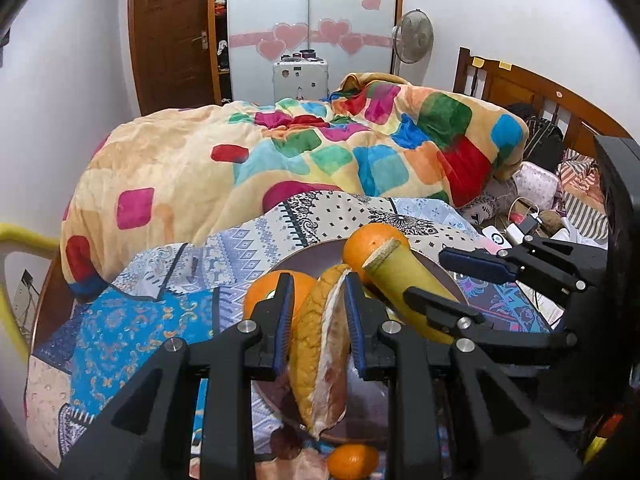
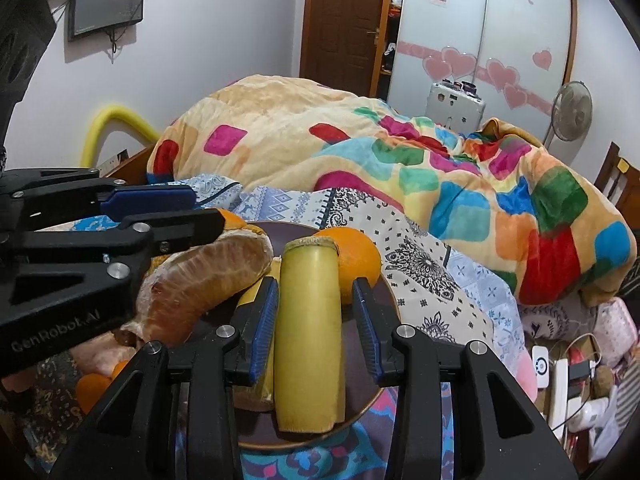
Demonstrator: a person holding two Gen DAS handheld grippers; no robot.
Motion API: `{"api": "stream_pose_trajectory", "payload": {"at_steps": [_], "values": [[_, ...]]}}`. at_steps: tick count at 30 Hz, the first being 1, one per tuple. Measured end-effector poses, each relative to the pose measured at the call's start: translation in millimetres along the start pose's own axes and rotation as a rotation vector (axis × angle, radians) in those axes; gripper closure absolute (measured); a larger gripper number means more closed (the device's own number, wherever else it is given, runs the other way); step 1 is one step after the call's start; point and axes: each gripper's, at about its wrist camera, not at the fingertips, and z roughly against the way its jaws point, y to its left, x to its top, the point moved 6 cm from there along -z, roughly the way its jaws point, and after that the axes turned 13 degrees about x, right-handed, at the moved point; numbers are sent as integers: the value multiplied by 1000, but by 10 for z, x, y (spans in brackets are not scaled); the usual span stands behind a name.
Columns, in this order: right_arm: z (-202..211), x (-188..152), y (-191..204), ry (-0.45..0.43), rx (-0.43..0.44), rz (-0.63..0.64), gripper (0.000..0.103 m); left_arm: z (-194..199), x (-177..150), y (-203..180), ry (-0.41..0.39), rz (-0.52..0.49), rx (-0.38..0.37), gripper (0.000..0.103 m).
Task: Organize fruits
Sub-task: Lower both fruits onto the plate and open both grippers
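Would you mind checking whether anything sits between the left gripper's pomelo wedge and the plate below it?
Nothing visible blocks it. The left gripper holds the pomelo wedge just above the brown plate, between an orange and the sugarcane piece.

1. Black left gripper (image 1: 316,320) and black right gripper (image 2: 316,328) show blue finger pads (image 2: 262,328).
2. Orange-yellow rind and pale pink flesh mark the pomelo wedge (image 1: 320,352).
3. The sugarcane piece (image 2: 310,336) is yellow-green; the oranges (image 2: 358,264) are bright orange.
4. The plate (image 2: 304,436) is dark brown.
5. A cream quilt (image 1: 280,152) carries multicoloured squares.
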Motion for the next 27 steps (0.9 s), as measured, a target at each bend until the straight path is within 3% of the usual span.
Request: {"api": "stream_pose_trajectory", "payload": {"at_steps": [8, 13, 20, 27], "values": [[282, -32, 110, -33, 3, -18, 68, 378, -145, 191, -18, -1, 31, 77], [510, -75, 295, -73, 6, -12, 52, 674, -308, 366, -39, 4, 60, 54], [628, -206, 618, -84, 48, 3, 52, 930, -622, 592, -18, 5, 86, 52], [499, -376, 902, -52, 102, 5, 52, 948, -979, 793, 39, 21, 104, 49]]}}
